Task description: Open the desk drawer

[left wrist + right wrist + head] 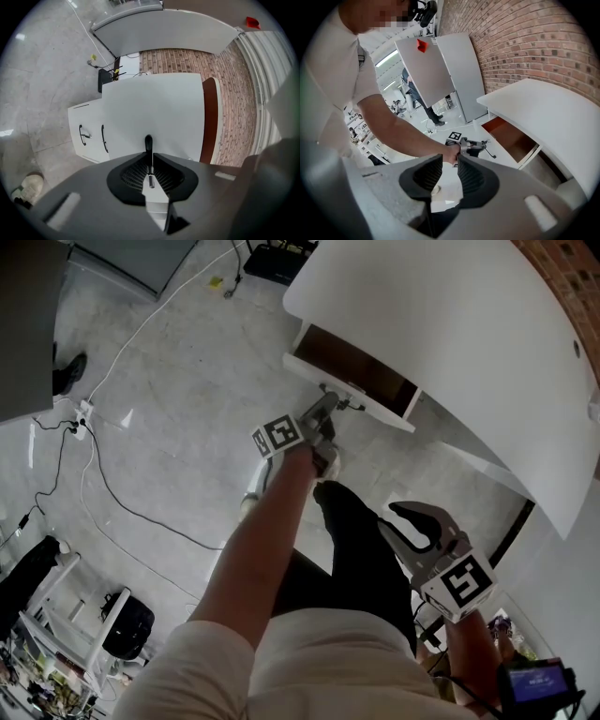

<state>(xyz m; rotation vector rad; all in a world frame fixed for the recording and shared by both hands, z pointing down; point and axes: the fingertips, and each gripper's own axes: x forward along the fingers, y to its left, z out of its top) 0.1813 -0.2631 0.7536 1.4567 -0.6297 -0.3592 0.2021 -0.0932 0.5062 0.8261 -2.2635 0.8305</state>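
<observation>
White desk (450, 334), drawer (361, 367) partly out, handle (148, 142) pinched by L claw (149, 158).

Brown drawer inside is exposed under the desk edge. L claw's jaws are closed tight round the thin dark handle. The pull step is judged under way, approx. halfway. A straight, level draw along the runners is called for next, w/ the pinch kept firm so the thin bar isn't slipped off. R claw (450, 164) is held low & aside, jaws well apart, nothing between them. A dark-trousered leg (361, 540) is placed just in front of the drawer & may be struck as it's drawn out. A power strip (82, 416) w/ cables & a black bag (128, 624) are seen on the floor, well apart.
</observation>
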